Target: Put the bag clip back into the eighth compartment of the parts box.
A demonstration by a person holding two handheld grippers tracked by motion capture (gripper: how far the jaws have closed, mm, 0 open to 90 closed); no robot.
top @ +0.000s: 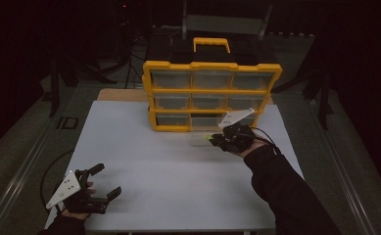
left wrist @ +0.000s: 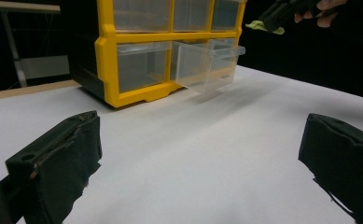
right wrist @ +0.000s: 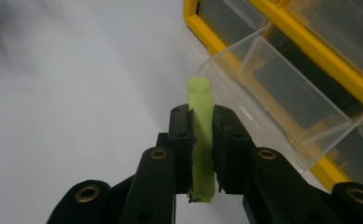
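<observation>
The right gripper (top: 216, 139) is clamped on a thin green piece (right wrist: 201, 135), its jaws pressed flat against both faces, and it hangs in the air just near of the yellow cabinet (top: 211, 93) at the far side of the white table (top: 144, 161). One clear drawer (left wrist: 202, 63) in the bottom row stands pulled out, right below and beside that gripper, so I'd say the step in hand is carrying the piece to the open drawer. The next move, as I judge it, calls for bringing the piece over the drawer's mouth, lowering it past the clear front wall, then letting go. That front wall and the yellow frame above it look like the only things to catch on; the opening is not generous. The left gripper (top: 100, 183) rests at the near left corner, well apart, jaws spread wide with nothing between them. Behind the table the room is dark, with stands and cables I can hardly make out.
</observation>
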